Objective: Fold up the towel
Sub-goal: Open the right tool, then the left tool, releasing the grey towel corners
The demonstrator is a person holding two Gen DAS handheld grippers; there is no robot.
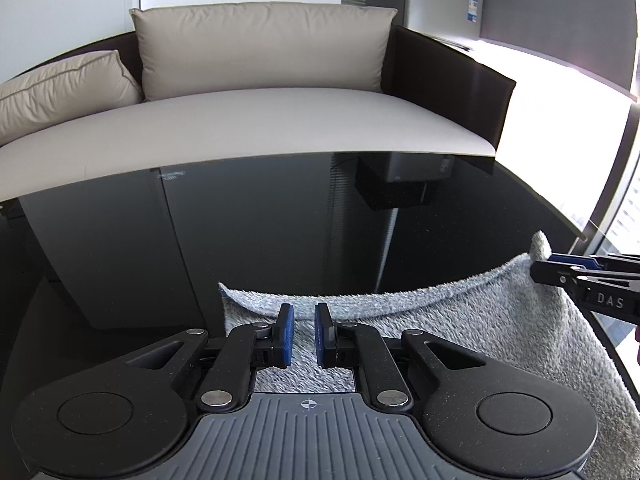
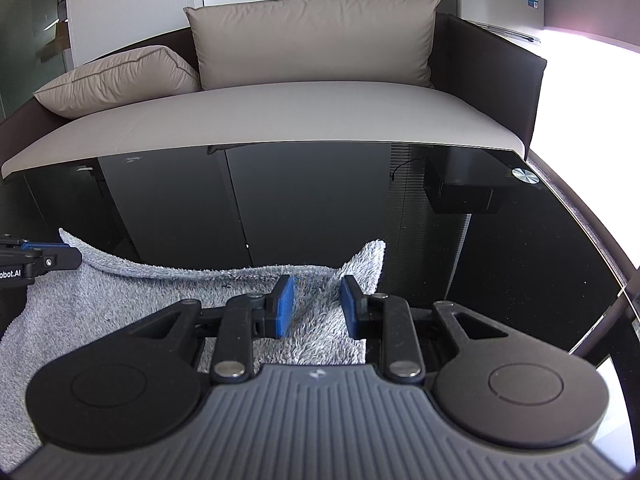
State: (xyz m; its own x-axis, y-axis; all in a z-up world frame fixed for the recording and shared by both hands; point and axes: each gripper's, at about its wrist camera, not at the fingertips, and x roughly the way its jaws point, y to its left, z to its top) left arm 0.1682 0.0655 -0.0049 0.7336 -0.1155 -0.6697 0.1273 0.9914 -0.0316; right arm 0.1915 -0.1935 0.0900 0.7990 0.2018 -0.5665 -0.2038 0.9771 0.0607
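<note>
The left gripper (image 1: 304,336) hovers low over the near left part of the towel (image 1: 460,332), its blue pads a narrow gap apart with grey pile showing between them and nothing pinched. Seen from the right wrist, its tip sits at the towel's far left corner, which rises there; whether that corner is caught cannot be told. The right gripper (image 2: 318,306) hangs over the right part of the towel (image 2: 120,300), pads spread wider, the cloth lying between them uncaught. From the left wrist, its black fingers (image 1: 560,274) reach in from the right and touch the raised right corner.

The towel lies on the near side of the table (image 1: 260,232), its far edge sagging in a curve between the two lifted corners. The right corner stands up in a peak just beyond the right gripper. Left of the towel the glass is bare, and beyond its far edge a wide stretch of dark glass runs to the table's far rim. On the right the glass continues to a rounded edge, with a metal disc (image 2: 525,176) near the far right corner.

The table is glossy black and mirrors the room. Beyond it stands a sofa (image 1: 280,120) with a beige seat, two beige cushions (image 1: 260,48) and dark arms. A silver fridge (image 1: 440,0) stands far right, beside bright window light.
</note>
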